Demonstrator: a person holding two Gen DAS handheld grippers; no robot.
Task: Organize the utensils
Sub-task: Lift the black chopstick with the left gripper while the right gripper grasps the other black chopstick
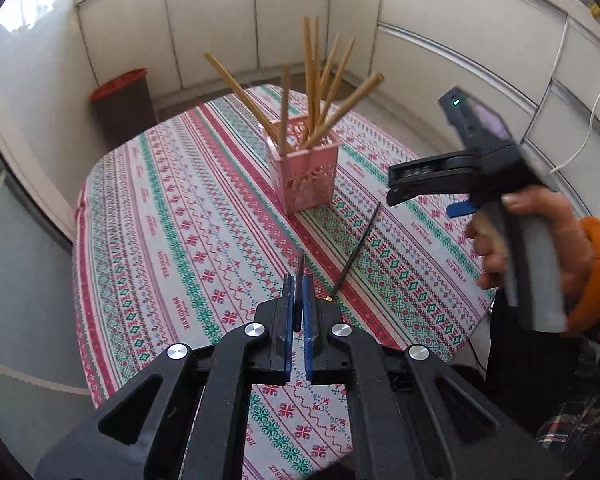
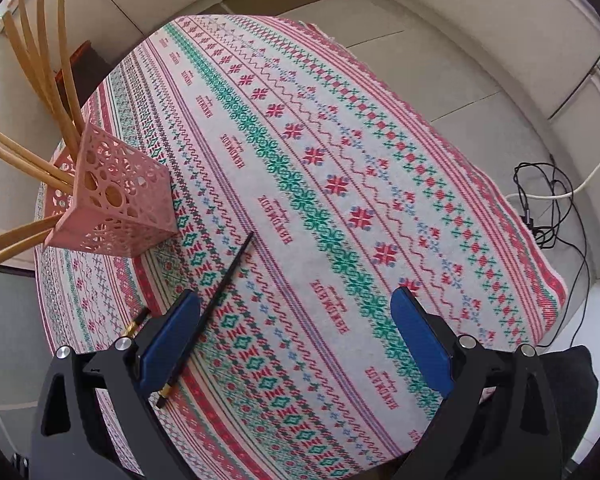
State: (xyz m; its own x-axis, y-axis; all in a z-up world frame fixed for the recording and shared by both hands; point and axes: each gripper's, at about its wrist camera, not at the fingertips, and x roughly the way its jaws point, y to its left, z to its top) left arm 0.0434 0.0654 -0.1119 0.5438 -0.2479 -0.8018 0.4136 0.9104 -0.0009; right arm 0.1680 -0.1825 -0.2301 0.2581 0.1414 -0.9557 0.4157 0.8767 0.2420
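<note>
A pink lattice holder stands on the patterned tablecloth with several wooden chopsticks fanned out of it. My left gripper is shut on a thin black chopstick, held above the cloth. A second black chopstick with a gold end lies on the cloth to its right. My right gripper is open and points down at the cloth. That lying chopstick runs along its left pad without being pinched. The holder is up and to the left.
A dark bin with a red rim stands on the floor beyond the table. Cables lie on the floor past the table's right edge. A hand with an orange cuff holds the right gripper. White wall panels surround the table.
</note>
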